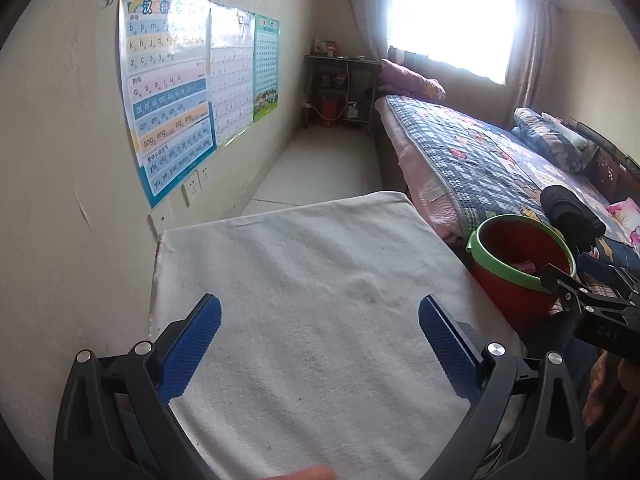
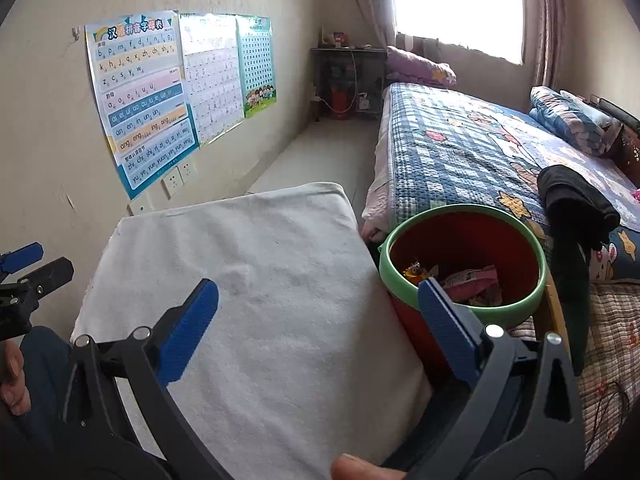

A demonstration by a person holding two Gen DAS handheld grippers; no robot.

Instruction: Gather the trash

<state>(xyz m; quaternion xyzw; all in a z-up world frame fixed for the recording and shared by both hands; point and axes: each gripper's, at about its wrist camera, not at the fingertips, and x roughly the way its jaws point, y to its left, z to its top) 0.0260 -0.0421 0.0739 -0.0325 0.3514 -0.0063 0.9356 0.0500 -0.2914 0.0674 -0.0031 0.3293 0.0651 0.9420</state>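
Trash (image 2: 476,284) fills red bucket (image 2: 424,332) wedged between white-clothed table (image 2: 256,280) and bed (image 2: 460,148).

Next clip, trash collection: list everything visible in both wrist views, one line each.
table cloth: one, white, covering the table by the wall
bucket: one, red with green rim, between table and bed
wrappers: several, pink and yellow, inside the bucket
posters: three, blue, white and green, on the wall
wall sockets: a few, white, below the posters
bed: one, blue patchwork quilt, right side
dark garment: one, black, on the bed
shelf: one, dark, below the window
left claw: open, over the cloth
right claw: open, empty
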